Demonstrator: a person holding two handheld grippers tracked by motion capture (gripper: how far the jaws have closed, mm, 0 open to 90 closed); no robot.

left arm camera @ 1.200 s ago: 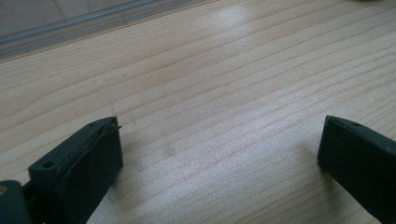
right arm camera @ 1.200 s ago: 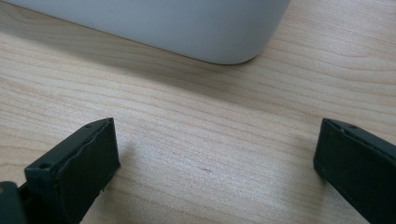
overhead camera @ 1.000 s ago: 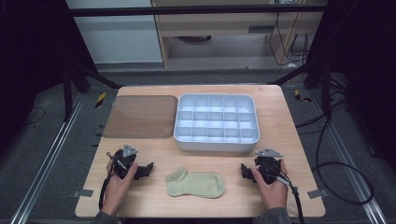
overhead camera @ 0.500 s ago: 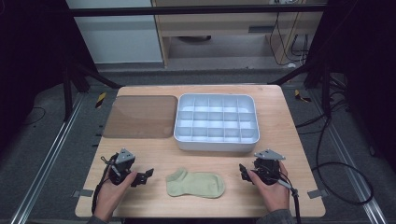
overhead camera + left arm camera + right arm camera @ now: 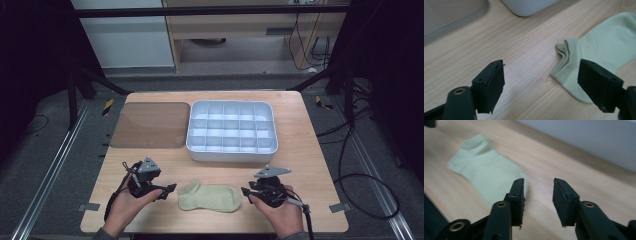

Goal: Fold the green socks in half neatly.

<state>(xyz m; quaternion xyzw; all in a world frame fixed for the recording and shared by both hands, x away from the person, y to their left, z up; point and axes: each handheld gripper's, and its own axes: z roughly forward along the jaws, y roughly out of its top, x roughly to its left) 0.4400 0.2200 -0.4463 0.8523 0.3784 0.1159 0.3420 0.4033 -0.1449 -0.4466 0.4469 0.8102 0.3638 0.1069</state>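
A pale green ankle sock lies flat near the table's front edge, cuff to the left and toe to the right. My left gripper hovers just left of the cuff. In the left gripper view the left gripper stands open and its jaws have just been closing a little, with bare wood between them and the sock's cuff past the right jaw. My right gripper points at the toe end. The right gripper has been closing to a narrow gap, with nothing in it and the sock behind its left jaw.
A white tray with several empty compartments sits behind the sock at centre right; its wall runs across the right gripper view. A brown flat lid lies at the back left. Bare wood surrounds the sock.
Both hands have lifted slightly off the table, and the right gripper has edged toward the sock's toe. Both pairs of jaws have narrowed, the right far more. The sock lies unmoved.
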